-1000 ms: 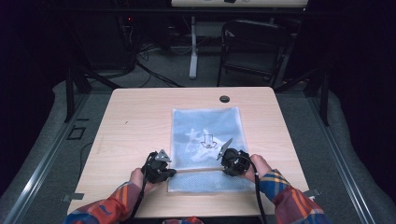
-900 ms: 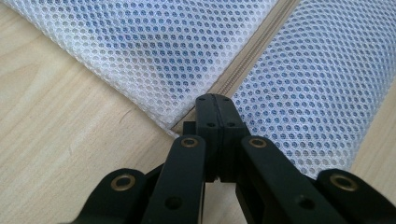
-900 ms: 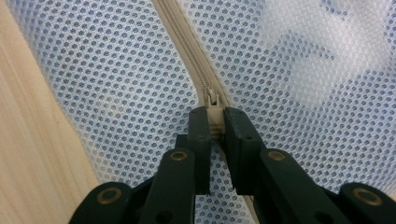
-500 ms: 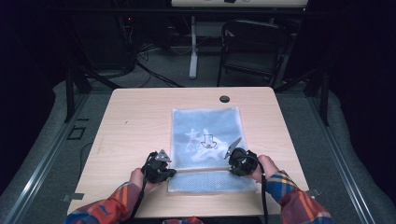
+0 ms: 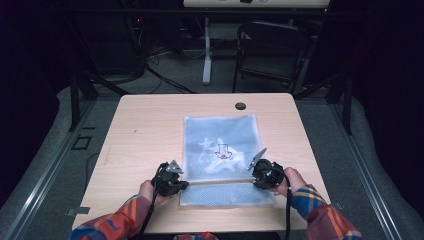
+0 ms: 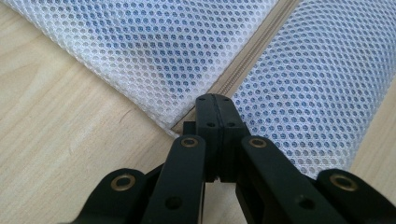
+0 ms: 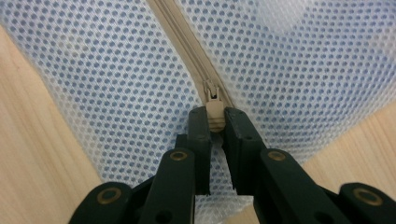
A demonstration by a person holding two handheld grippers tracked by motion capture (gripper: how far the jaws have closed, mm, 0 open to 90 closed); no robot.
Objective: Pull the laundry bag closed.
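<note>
Left hand-held gripper (image 6: 214, 100) pinching end of zipper (image 6: 247, 56) on mesh bag (image 5: 220, 145). Right hand-held gripper (image 7: 215, 119) pinching zipper pull (image 7: 214, 112). Bag flat on surface (image 5: 145, 125).

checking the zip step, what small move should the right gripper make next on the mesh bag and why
Probably keep drawing the beige zipper pull tab along the beige zipper, away from the left gripper. The right gripper is shut on that tab, while the left one is shut at the zipper end on the white mesh laundry bag, anchoring it flat on the light wooden table.
</note>
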